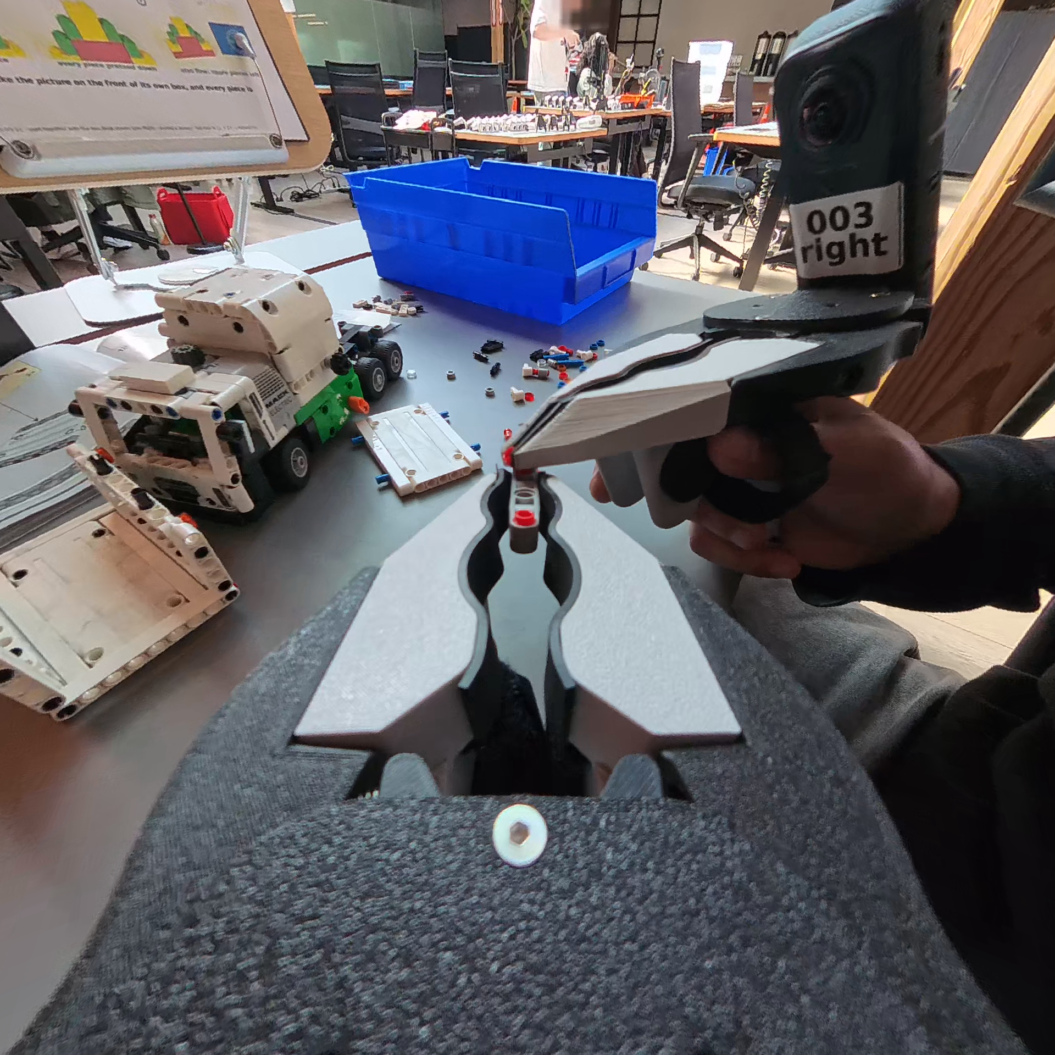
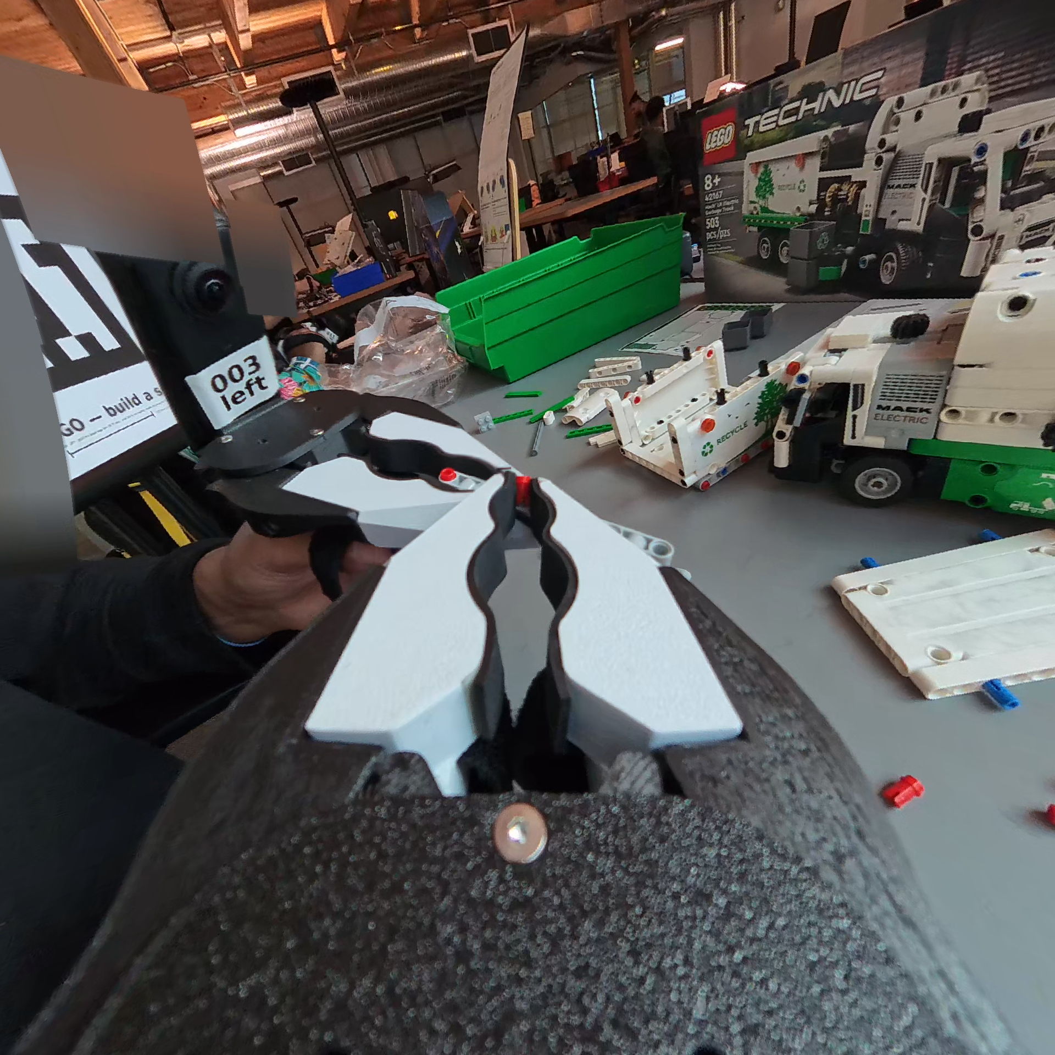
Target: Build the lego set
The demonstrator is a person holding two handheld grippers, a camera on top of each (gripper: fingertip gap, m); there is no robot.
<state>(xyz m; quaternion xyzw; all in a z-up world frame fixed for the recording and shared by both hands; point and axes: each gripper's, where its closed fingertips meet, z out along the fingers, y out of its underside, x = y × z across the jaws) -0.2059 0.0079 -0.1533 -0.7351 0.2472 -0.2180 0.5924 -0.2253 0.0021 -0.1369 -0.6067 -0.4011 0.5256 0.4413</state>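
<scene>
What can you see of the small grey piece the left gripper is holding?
The grey piece is a short, plastic-looking beam with round holes along its face. One red peg sits in a hole near its middle. The left gripper is shut on it, its dark pads against both sides, holding it above the grey table. At its far end the right gripper brings a second red peg to it; contact there is unclear.

Grey beam (image 1: 523, 516) with red pin (image 1: 522, 517)
</scene>
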